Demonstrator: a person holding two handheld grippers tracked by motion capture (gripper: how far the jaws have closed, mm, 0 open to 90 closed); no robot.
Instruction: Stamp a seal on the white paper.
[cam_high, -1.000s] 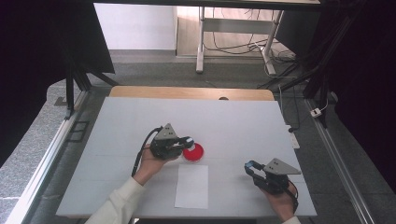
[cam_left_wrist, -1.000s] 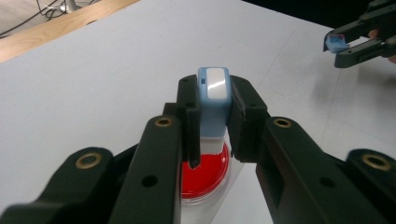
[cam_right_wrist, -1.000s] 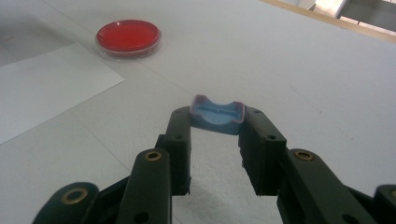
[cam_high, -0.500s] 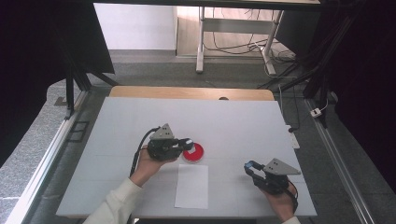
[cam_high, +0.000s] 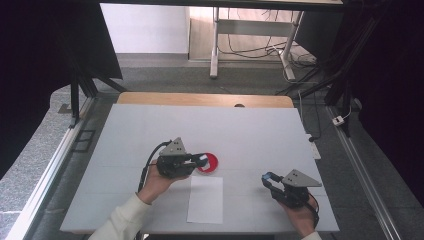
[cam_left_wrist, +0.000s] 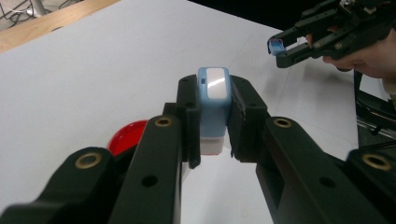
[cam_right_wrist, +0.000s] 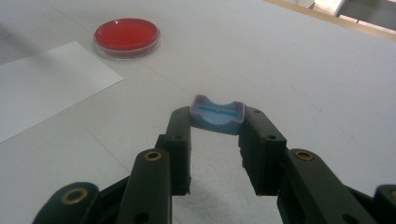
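Observation:
My left gripper (cam_high: 202, 159) is shut on a small blue-and-white stamp-like block (cam_left_wrist: 213, 107), held just above the table at the left edge of a red round dish (cam_high: 208, 163). The same dish (cam_left_wrist: 128, 137) peeks out beside the left jaw, and in the right gripper view the dish (cam_right_wrist: 127, 35) lies far off at upper left. My right gripper (cam_high: 266, 179) hovers at the front right, shut on a small blue cap (cam_right_wrist: 217, 115). That gripper with its cap (cam_left_wrist: 275, 46) shows at the top right of the left gripper view.
A white sheet of paper (cam_high: 205, 199) lies at the table's front edge between my two hands, just below the dish. The white table (cam_high: 260, 135) ends in a wooden strip (cam_high: 200, 99) at the back. Metal frame legs and cables stand beyond it.
My left gripper has drawn slightly left and toward the person, still holding the block by the dish. The right gripper has barely moved.

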